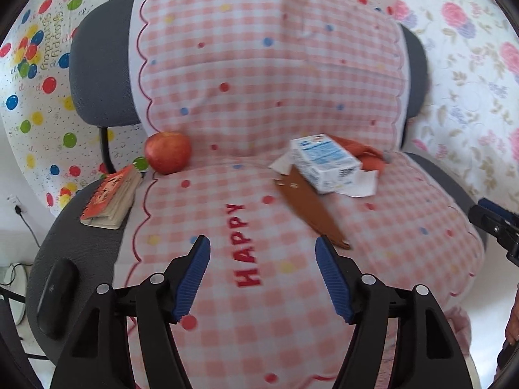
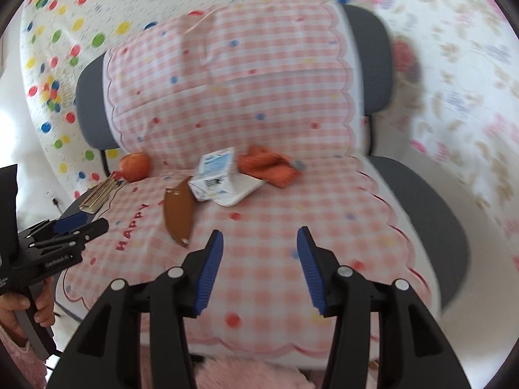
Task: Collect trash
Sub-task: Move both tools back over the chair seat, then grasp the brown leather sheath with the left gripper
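A white and blue carton point(image 1: 324, 162) point(image 2: 215, 175) lies tipped on a white tissue point(image 1: 363, 184) point(image 2: 241, 193) on the pink checked chair cushion point(image 1: 259, 308). A brown leather-like strip point(image 1: 311, 210) point(image 2: 178, 210) lies in front of the carton, and a crumpled orange cloth point(image 1: 368, 155) point(image 2: 272, 165) lies behind it. My left gripper point(image 1: 261, 240) hovers open over the word HAPPY, short of the strip, with nothing between its fingers. My right gripper point(image 2: 260, 231) is open over the seat front, also holding nothing.
A red apple point(image 1: 167, 152) point(image 2: 135, 166) and a small book point(image 1: 110, 197) sit at the seat's left edge. A black case point(image 1: 55, 295) lies on the grey chair point(image 1: 97, 64) near me. Patterned sheets hang behind. A hand point(image 2: 19, 308) holds the left tool.
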The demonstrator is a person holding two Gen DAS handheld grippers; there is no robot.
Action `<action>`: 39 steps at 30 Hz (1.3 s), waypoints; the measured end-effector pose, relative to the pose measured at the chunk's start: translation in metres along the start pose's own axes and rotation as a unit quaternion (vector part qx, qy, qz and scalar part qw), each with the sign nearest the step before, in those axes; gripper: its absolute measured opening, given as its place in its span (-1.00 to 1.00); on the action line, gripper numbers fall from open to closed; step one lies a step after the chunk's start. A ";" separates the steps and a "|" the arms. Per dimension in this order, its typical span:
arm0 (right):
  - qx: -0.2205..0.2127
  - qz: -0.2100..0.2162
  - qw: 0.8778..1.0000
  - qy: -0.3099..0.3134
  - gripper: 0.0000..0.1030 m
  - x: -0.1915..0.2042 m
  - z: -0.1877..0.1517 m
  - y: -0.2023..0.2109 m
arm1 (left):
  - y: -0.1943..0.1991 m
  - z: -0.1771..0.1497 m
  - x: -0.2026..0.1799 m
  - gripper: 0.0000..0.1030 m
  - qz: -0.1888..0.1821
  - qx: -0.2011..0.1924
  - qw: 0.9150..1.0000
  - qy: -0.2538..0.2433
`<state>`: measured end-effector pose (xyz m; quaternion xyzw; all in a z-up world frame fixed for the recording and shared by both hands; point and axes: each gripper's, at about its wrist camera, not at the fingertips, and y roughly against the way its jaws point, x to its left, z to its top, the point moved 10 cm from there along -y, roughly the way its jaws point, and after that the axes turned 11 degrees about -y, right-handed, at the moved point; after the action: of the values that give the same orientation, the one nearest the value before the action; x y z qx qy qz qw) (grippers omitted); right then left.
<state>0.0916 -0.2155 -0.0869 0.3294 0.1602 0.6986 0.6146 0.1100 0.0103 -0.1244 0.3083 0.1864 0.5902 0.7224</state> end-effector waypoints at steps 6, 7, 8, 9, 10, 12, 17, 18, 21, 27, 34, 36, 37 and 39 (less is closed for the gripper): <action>0.052 0.032 0.998 0.028 -0.06 0.038 0.001 -0.059 | -0.028 0.007 0.031 0.32 0.019 0.015 1.000 0.015; 0.064 0.036 0.997 0.032 -0.06 0.046 -0.004 -0.070 | -0.031 0.008 0.035 0.32 0.022 0.016 1.000 0.016; 0.074 0.044 0.996 0.039 -0.06 0.055 -0.008 -0.081 | -0.034 0.008 0.040 0.32 0.027 0.018 0.999 0.016; 0.078 0.046 0.995 0.043 -0.07 0.060 -0.010 -0.087 | -0.037 0.008 0.045 0.32 0.033 0.018 0.999 0.017; 0.080 0.047 0.994 0.050 -0.11 0.068 -0.013 -0.095 | -0.039 0.008 0.050 0.32 0.035 0.017 0.999 0.020; 0.080 0.044 0.994 0.063 -0.41 0.079 -0.016 -0.107 | -0.044 0.007 0.059 0.32 0.036 0.016 0.999 0.025; 0.094 0.005 0.992 0.086 -0.77 0.086 -0.017 -0.144 | -0.056 0.001 0.070 0.31 0.028 0.022 0.999 0.032; 0.098 0.004 0.992 0.084 -0.78 0.085 -0.018 -0.148 | -0.057 0.000 0.071 0.31 0.027 0.023 0.999 0.032; 0.104 0.001 0.991 0.080 -0.85 0.082 -0.017 -0.158 | -0.061 -0.002 0.076 0.31 0.022 0.027 0.999 0.038; 0.136 0.044 0.988 0.060 -0.98 0.098 -0.029 -0.163 | -0.056 -0.001 0.083 0.31 0.020 0.022 0.999 0.045; 0.117 0.097 0.982 0.113 -0.98 0.148 -0.033 -0.133 | -0.045 0.007 0.090 0.31 0.022 0.010 0.998 0.053; 0.095 0.078 0.985 0.118 -0.98 0.147 -0.025 -0.126 | -0.045 0.005 0.089 0.31 0.022 0.017 0.998 0.054; 0.082 0.067 0.988 0.115 -0.97 0.141 -0.018 -0.122 | -0.045 0.004 0.087 0.31 0.024 0.022 0.998 0.055; 0.058 0.043 0.991 0.114 -0.97 0.128 -0.008 -0.114 | -0.046 -0.001 0.075 0.32 0.008 0.030 0.998 0.060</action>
<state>0.1683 -0.0684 -0.1309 0.2894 0.2548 0.7466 0.5421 0.1609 0.0778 -0.1490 0.2960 0.2444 0.6076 0.6954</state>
